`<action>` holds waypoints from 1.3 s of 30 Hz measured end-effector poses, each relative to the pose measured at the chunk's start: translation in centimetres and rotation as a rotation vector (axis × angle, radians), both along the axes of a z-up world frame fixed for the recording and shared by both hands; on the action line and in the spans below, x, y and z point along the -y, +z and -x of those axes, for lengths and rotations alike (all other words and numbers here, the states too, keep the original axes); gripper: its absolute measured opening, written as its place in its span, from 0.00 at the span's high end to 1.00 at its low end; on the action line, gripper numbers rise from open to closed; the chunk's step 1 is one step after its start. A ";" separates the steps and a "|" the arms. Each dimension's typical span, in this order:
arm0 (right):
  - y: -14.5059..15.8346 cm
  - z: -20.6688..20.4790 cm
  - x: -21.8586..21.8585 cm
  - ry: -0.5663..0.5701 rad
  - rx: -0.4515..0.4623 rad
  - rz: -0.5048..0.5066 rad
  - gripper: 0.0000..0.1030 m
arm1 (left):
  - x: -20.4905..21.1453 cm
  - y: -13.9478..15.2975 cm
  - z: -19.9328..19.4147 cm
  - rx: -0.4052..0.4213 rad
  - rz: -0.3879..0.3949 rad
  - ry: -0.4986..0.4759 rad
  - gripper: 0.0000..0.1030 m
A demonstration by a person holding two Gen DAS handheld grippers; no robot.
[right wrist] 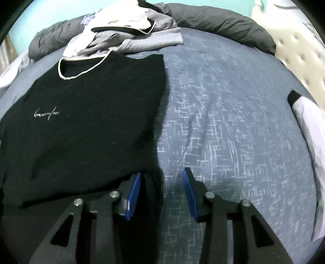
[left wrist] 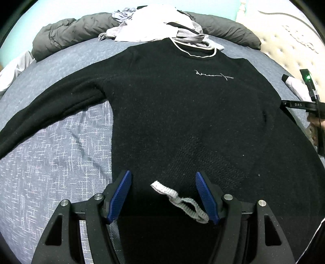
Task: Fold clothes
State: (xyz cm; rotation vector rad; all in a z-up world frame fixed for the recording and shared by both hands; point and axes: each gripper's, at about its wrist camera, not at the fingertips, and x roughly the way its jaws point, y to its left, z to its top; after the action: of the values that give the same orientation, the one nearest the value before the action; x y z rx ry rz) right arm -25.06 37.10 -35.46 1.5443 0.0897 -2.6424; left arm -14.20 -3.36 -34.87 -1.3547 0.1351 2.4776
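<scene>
We counted one black sweater, laid flat and front-up on the bed, white-trimmed collar pointing toward the far edge. One small script logo sat on its chest. One sleeve stretched out from the sweater toward the left side of the left wrist view; we could not see the other sleeve spread out, and the sweater's edge in the right wrist view ran straight. One light ribbed strip lay on the sweater's near hem.

Two grippers. The left gripper hovered over the sweater's hem, blue pads wide apart, nothing between them but that strip lying below. The right gripper sat at the sweater's side edge, fingers spread apart too; black fabric lay by its left pad, but we could not tell if it touched.

Beyond the sweater's collar we saw one heap of clothes, white and grey pieces, count unclear. Behind that, one dark grey rolled duvet ran along the far edge. One more pale garment lay well off the sweater's side. The surface was a blue-grey crosshatch bedspread; a tufted cream headboard and a pale teal wall stood past it.
</scene>
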 end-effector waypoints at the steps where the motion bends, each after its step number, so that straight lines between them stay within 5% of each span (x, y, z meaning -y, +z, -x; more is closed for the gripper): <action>1: 0.0 0.0 -0.1 -0.002 -0.002 0.004 0.60 | 0.0 0.0 0.0 0.001 0.000 0.000 0.32; 12: 0.5 -0.1 -0.5 -0.008 -0.004 0.060 0.60 | 0.1 0.2 0.4 0.010 -0.005 0.000 0.30; 19: 4.2 -1.5 -3.1 -0.007 -0.073 0.166 0.60 | 1.1 2.1 0.5 -0.008 -0.022 0.018 0.30; 30: 6.7 8.9 -0.1 0.016 -0.085 0.209 0.60 | 1.4 1.4 1.7 -0.006 -0.038 0.032 0.29; 31: 6.5 9.9 0.2 0.018 -0.085 0.212 0.64 | 1.4 1.2 1.8 -0.006 -0.035 0.031 0.29; 33: 5.9 11.8 0.9 0.023 -0.083 0.209 0.87 | 1.4 0.8 1.9 -0.005 -0.032 0.031 0.29; 39: 3.9 16.0 2.6 0.050 -0.064 0.181 0.94 | 1.4 0.2 2.2 0.002 -0.034 0.028 0.29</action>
State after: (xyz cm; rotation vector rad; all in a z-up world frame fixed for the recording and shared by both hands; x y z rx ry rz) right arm -41.09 34.45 -31.61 1.3840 -0.1026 -2.5800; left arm -16.40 -4.76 -34.68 -1.3545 0.0744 2.4895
